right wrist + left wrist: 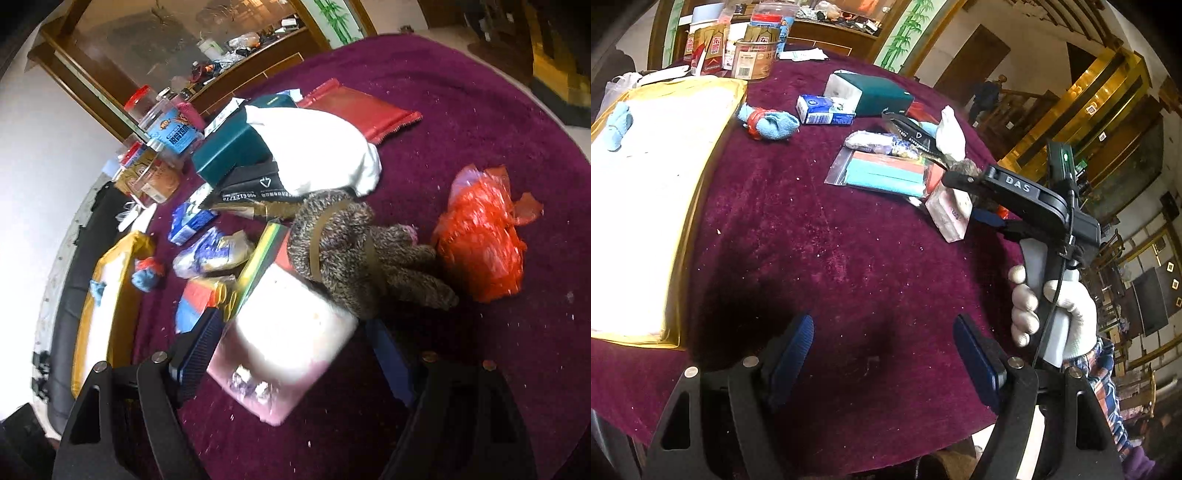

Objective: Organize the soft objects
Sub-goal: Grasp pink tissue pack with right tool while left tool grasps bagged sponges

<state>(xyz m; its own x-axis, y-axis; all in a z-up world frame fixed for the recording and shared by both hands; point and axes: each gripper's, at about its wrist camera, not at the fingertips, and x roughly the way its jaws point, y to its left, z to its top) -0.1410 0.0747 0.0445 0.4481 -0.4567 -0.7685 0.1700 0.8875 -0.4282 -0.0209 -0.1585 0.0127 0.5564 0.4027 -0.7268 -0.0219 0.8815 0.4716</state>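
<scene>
surface: round table under maroon cloth (820, 240) | left gripper (882, 354): jaws apart, nothing between | right gripper (295, 354): jaws wide around pink tissue pack (284, 350), contact unclear | knit glove (354, 254) on the pack | blue cloth roll (768, 123) beside yellow-edged tray (698, 192)

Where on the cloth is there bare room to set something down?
Bare tablecloth lies ahead of the left gripper, between the yellow-edged tray and the teal packet. More lies beyond the orange bag. It is crowded around the knit glove and pink pack.
</scene>
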